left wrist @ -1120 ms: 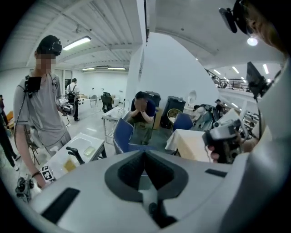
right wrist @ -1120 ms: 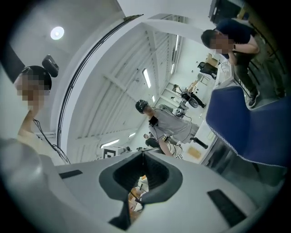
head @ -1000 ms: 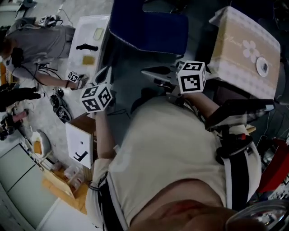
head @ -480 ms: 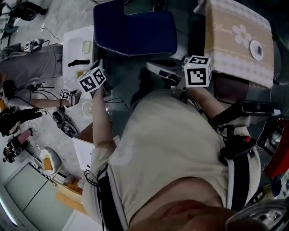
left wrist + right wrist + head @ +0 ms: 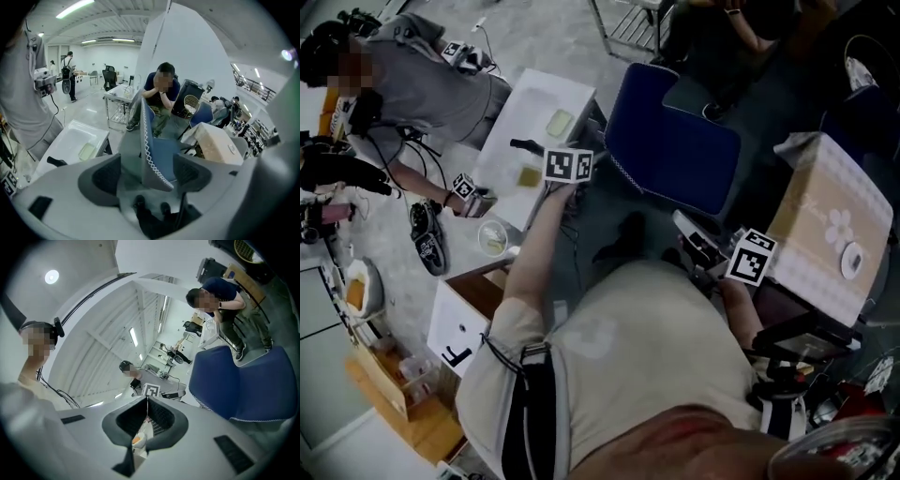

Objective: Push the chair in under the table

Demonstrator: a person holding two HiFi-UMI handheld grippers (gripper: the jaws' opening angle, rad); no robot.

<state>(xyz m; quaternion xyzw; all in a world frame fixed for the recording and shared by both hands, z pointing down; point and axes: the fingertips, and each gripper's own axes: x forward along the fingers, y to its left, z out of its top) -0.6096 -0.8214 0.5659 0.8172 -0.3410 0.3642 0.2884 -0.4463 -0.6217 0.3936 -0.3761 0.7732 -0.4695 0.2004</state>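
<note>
The blue chair point(image 5: 675, 150) stands ahead of me, its back edged with white zigzag stitching. To its right is the table under a beige flowered cloth point(image 5: 825, 220). My left gripper point(image 5: 147, 173) is open; its jaws have just been opening. The chair back's stitched edge point(image 5: 151, 154) stands between the two pads point(image 5: 105, 176) without touching either. In the head view, the left marker cube point(image 5: 568, 165) sits at the chair's left edge. My right gripper point(image 5: 146, 416) is shut and empty, short of the chair point(image 5: 239, 385); its cube point(image 5: 750, 255) is near the table.
A white table point(image 5: 502, 150) with small items stands left of the chair, and a person in grey point(image 5: 422, 84) bends beside it. Another person in dark blue point(image 5: 161, 91) sits beyond the chair. A white-fronted box point(image 5: 464, 323) and shoes point(image 5: 427, 239) lie on the floor at left.
My left arm has stretched forward and its cube now sits against the chair's left edge. The right cube has drifted toward the cloth-covered table. The head view has swung left.
</note>
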